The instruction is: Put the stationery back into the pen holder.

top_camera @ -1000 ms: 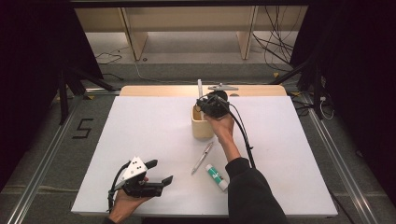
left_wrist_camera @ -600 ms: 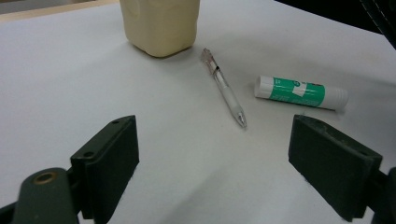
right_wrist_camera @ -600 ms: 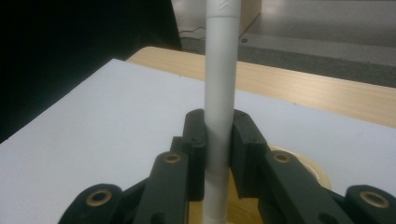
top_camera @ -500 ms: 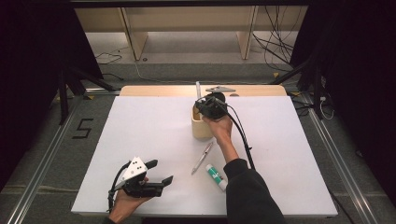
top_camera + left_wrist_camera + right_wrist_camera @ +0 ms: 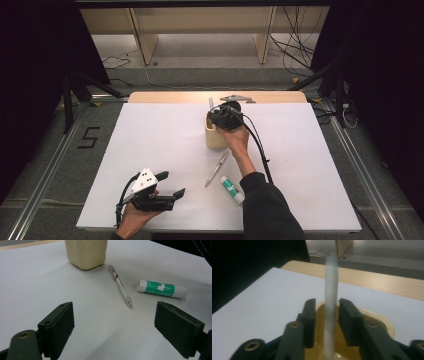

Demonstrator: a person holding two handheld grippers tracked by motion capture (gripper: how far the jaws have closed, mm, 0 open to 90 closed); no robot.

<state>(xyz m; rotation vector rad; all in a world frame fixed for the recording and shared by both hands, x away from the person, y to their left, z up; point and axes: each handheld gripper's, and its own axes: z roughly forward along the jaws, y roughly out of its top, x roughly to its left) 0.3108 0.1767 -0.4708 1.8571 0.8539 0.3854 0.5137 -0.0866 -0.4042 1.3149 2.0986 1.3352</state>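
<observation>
On the white table (image 5: 150,145), the right gripper (image 5: 326,315) dangled a pale stick (image 5: 330,302), jaws slackened, inside the cream cup (image 5: 214,139); the left gripper (image 5: 167,184) rested agape.

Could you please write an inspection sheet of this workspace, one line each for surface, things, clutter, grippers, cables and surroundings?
Surface: white table top with a bare wooden strip along the far edge.
Things: cream plastic cup; pale slim stick standing in the cup; clear ballpoint pen and green-and-white glue stick lying apart on the table in front of the cup.
Clutter: nothing seen.
Grippers: left gripper open, near the front-left corner; right gripper over the cup, jaws either side of the stick with small gaps.
Cables: black cable trails from the right gripper; loose cables on the floor behind.
Surroundings: grey floor, wooden furniture legs, dark curtains.
</observation>
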